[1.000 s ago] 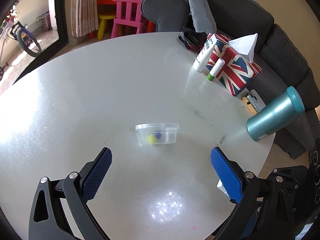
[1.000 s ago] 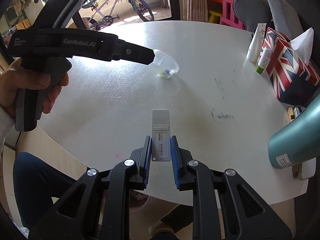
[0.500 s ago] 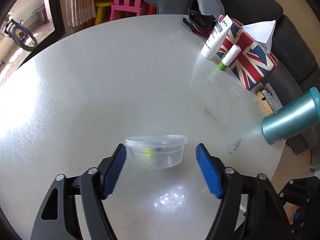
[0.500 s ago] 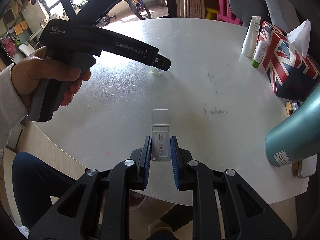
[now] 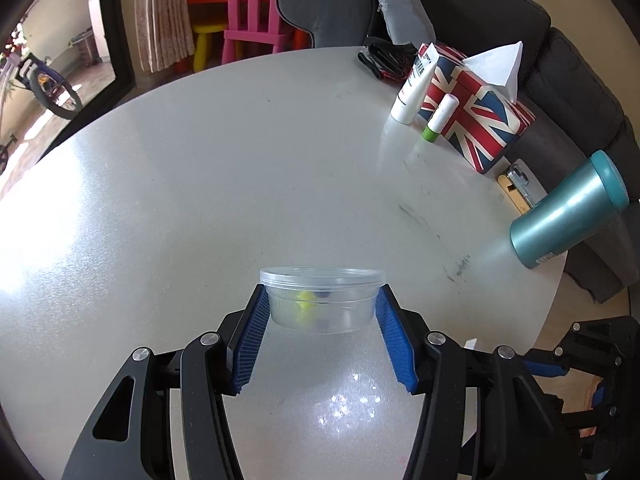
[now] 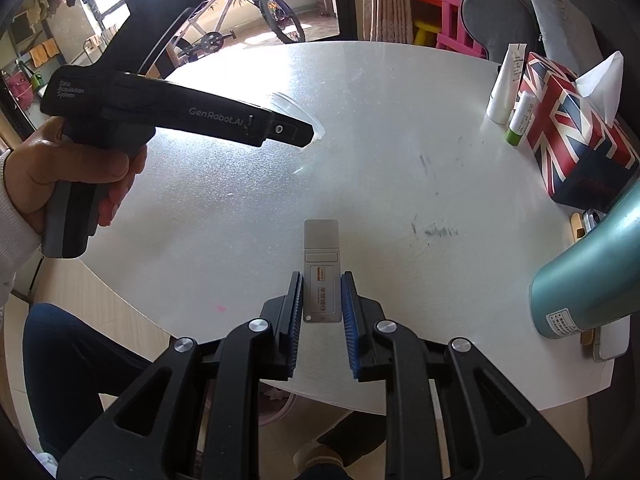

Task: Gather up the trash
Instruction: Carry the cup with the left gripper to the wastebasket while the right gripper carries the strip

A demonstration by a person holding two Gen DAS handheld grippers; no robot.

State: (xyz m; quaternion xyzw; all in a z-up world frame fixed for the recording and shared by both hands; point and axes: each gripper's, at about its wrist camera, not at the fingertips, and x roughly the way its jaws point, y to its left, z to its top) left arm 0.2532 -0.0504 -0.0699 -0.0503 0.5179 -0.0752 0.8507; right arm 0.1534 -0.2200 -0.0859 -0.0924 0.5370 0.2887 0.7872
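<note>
Clear plastic tub (image 5: 322, 303), lidded with yellow and dark bits inside, is seen sitting on the white worktop (image 5: 224, 168), well clear of the Union Jack tissue box (image 5: 476, 120). It's flanked by the left gripper (image 5: 320, 312), whose blue fingers (image 5: 251, 344) are closing in, pads right at its walls. Over at the right gripper (image 6: 322, 300), a flat grey card-like device (image 6: 321, 270) is pinched between narrow-set fingers (image 6: 349, 320). A teal flask (image 5: 568, 210) is parked near the tissue box.
</note>
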